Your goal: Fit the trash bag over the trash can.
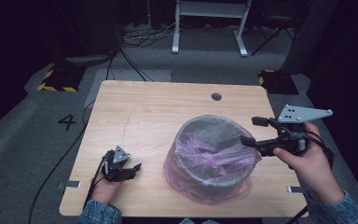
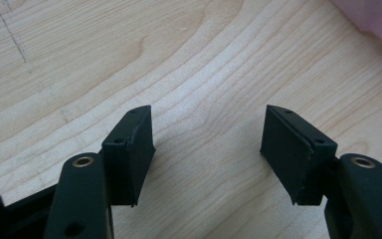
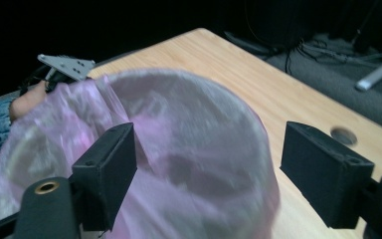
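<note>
A grey round bin (image 1: 213,140) lined with a pink plastic bag (image 1: 200,184) stands on the wooden table (image 1: 144,116), right of centre near the front edge. Its base is veiled by the crumpled bag, and the right gripper view shows it blurred. The right tongs (image 1: 254,131) hover released at the bin's right rim, nothing between the pads. The left tongs (image 2: 206,149) rest low over bare table, released, apart from the bag.

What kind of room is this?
Probably a lab or recording studio: a lone wooden table on grey carpet, black curtains around it, cables across the floor, hazard-striped weights.
</note>
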Demonstrator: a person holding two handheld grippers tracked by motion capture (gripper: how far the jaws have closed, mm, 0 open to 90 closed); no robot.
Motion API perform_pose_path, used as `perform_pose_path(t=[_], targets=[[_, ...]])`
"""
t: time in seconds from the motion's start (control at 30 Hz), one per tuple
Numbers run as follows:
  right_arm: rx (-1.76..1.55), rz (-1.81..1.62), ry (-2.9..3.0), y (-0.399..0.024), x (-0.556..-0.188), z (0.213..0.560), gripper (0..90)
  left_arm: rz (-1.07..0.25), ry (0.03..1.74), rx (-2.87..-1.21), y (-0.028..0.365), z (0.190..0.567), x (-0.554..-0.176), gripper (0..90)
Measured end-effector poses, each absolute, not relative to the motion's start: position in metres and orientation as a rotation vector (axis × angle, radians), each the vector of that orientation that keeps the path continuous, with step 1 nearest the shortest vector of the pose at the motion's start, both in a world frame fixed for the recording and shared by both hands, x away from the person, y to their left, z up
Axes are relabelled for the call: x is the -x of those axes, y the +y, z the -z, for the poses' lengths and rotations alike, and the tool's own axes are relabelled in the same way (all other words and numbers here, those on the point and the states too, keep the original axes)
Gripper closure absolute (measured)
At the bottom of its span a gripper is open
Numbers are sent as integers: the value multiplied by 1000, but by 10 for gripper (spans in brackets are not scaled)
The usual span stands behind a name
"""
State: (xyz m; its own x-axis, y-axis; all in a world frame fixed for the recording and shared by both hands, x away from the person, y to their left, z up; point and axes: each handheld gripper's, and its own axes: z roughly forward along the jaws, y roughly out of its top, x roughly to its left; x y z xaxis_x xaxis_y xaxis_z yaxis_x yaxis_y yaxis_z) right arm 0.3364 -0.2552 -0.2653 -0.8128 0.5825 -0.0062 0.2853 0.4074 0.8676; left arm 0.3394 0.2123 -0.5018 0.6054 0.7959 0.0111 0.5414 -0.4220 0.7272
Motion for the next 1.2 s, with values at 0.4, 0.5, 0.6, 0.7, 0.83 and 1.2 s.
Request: perform_pose_path(t=[0.4, 0.5, 0.6, 0.7, 0.83, 1.2], targets=[[-673, -1385, 2420, -194, -355, 273, 206, -464, 1050, -2116, 214, 503, -340, 362], [-666, -1373, 2448, -183, -358, 279, 205, -454, 1059, -2109, 214, 504, -340, 358], [-657, -1355, 2486, -173, -361, 287, 206, -458, 1058, -2110, 214, 504, -340, 356], [-636, -1340, 2529, -164, -362, 295, 205, -462, 1060, -2111, 214, 504, -340, 353], [-614, -1273, 2585, -154, -365, 311, 205, -465, 1068, -2107, 213, 504, -339, 350], [-630, -1111, 2673, -132, -377, 349, 214, -463, 1072, -2103, 213, 504, -338, 345]])
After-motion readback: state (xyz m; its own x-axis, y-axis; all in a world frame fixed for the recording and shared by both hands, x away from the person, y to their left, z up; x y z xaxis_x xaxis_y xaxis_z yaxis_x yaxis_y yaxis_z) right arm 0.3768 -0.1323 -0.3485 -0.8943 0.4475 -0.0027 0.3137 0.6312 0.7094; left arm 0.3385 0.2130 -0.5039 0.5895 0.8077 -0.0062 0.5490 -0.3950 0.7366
